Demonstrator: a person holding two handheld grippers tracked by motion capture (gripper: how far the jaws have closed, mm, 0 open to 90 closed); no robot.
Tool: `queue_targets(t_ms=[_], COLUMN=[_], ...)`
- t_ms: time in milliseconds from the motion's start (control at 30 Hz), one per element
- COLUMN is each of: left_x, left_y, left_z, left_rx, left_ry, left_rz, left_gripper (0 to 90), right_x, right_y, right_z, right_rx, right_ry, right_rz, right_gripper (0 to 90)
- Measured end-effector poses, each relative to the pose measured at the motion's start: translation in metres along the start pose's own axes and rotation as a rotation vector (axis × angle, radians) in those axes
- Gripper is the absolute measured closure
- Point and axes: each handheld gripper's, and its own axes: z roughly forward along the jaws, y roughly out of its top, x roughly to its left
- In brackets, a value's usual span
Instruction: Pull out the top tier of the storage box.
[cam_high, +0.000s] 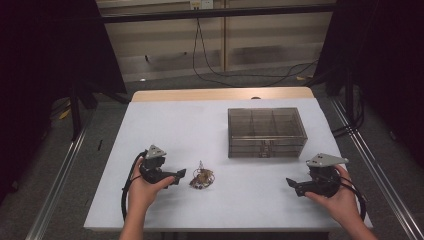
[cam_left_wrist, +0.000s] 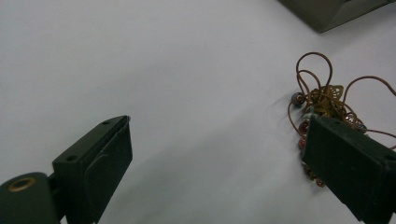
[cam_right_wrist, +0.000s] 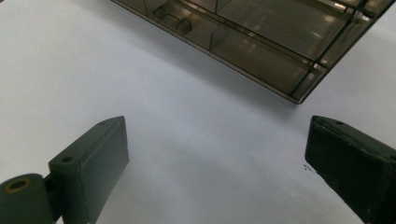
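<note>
**Two open tools rest low over a white bench, a tangle of beaded wire jewellery beside the left one**

The left tool (cam_high: 179, 176), held in the person's left hand (cam_high: 142, 189), points toward the middle of the bench (cam_high: 165, 125). Its two black jaws stand wide apart with nothing between them. In the left gripper view, one jaw sits just in front of a small heap of jewellery (cam_left_wrist: 327, 100): thin copper-coloured wire loops, a few dark and red beads, and a gold filigree piece. The jaw covers the near edge of the heap; whether it touches cannot be told. In the high view the jewellery (cam_high: 201, 178) lies on the white surface just beside the left tool's tips.

The right tool (cam_high: 293, 185), in the person's right hand (cam_high: 342, 195), points inward from the bench's right side, well apart from the jewellery. Its jaws are also spread wide and hold nothing.

Beyond the right tool stands a smoky transparent box (cam_high: 266, 131) with drawers and divided compartments. The right gripper view shows its lower edge (cam_right_wrist: 261, 51) close ahead.
</note>
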Motion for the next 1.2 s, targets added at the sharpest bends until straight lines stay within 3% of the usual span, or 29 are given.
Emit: queue_targets(t_ms=[200, 267, 533, 767, 933, 1200], left_x=[-0.002, -0.002, 0.000, 0.004, 0.004, 0.000], left_y=[-0.001, -0.002, -0.005, -0.010, -0.010, -0.007], left_z=[-0.001, -0.002, -0.005, -0.011, -0.013, -0.013], left_rx=[0.009, 0.022, 0.044, 0.040, 0.059, 0.042], left_ry=[0.014, 0.026, 0.031, 0.031, 0.031, 0.036], left_rz=[0.001, 0.027, 0.054, 0.029, 0.052, 0.058], left_gripper=[7.7, 7.6, 7.6, 7.5, 7.5, 7.5], right_x=[0.001, 0.000, 0.004, 0.011, 0.017, 0.021], right_y=[0.004, 0.005, 0.014, 0.021, 0.024, 0.027], right_z=[0.001, 0.001, 0.003, 0.006, 0.007, 0.007], right_rx=[0.000, 0.000, 0.007, 0.006, 0.008, -0.001], right_ry=[-0.008, -0.009, -0.039, -0.051, -0.068, -0.092], right_rz=[-0.027, -0.032, -0.089, -0.131, -0.169, -0.232], right_gripper=[6.2, 6.2, 7.2, 7.7, 8.6, 9.3])
